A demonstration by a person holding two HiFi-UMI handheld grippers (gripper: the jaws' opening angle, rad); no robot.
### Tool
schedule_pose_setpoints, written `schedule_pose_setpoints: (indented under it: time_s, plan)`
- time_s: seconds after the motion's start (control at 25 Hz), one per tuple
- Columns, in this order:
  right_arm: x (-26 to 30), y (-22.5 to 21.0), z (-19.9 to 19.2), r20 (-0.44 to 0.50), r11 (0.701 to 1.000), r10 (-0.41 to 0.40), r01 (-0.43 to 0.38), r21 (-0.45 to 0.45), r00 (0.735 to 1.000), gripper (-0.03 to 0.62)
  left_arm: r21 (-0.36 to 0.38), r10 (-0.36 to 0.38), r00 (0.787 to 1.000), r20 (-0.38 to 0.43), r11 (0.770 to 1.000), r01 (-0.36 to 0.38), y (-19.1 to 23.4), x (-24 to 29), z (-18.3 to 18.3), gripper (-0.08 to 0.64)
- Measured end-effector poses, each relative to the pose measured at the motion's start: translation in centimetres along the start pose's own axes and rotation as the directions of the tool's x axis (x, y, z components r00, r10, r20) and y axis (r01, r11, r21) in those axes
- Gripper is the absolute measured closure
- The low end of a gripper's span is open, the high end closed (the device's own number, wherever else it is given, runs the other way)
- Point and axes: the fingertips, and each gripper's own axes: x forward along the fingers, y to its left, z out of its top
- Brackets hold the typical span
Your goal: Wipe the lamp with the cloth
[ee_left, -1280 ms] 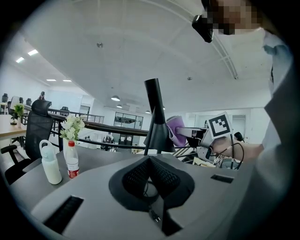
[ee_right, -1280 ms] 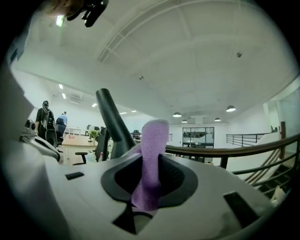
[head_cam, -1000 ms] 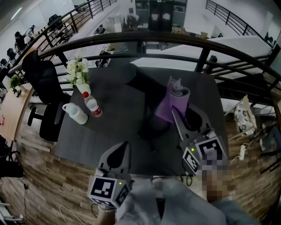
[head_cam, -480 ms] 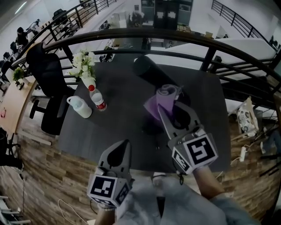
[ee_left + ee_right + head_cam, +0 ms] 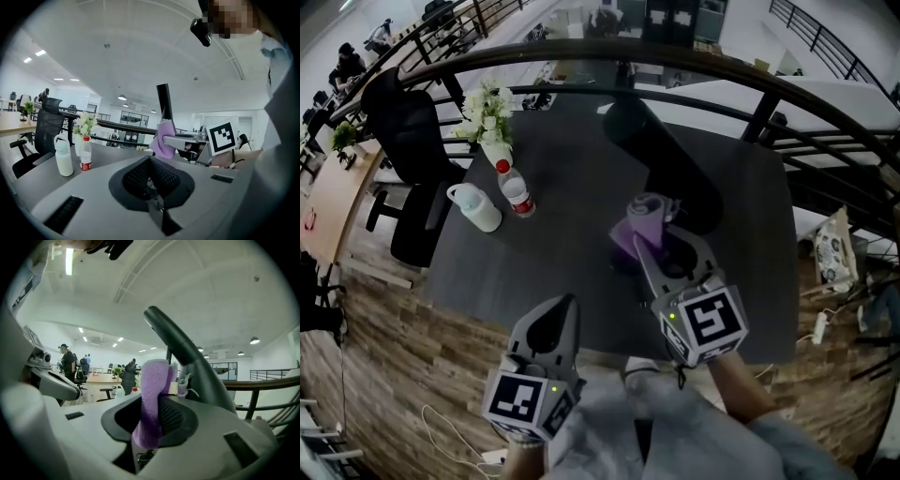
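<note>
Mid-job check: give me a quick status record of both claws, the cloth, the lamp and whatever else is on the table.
left claw: shut, empty, by near edge of table
right claw: shut on cloth, over the table
cloth: purple, bunched upright between the jaws
lamp: black, just beyond cloth; contact cannot be told
other items: white jug, red-capped bottle, flower vase, far left on table

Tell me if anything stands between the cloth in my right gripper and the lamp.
Nothing visible does. The right gripper holds the purple cloth right by the lamp, with no object between them. The bottle, jug and flowers stand well off at the table's left.
</note>
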Motion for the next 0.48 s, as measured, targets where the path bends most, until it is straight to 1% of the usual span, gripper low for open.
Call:
schedule_pose_setpoints:
  time_s: [0.16,0.28,0.48]
  plan:
    - [0.5,0.4,-2.6,-0.040,1.000,0.013,-0.012,0.015,0.999,0.502,-0.005,0.010,1.000,-0.016,1.000,-0.010,0.0,0.0,-0.4,0.551]
    - [1.0,0.6,-4.8,-0.089,1.000,0.021,-0.020,0.015,0.996,0.502,-0.010,0.018,0.999,-0.037,1.000,-0.018,0.2,0.2,-0.9,0.551]
    - [1.1,0.4,-9.4,-0.177,0.997,0.018,-0.003,0.083,0.984,0.502,-0.009,0.021,0.999,-0.049,1.000,-0.021,0.0,0.6,-1.4,0.551]
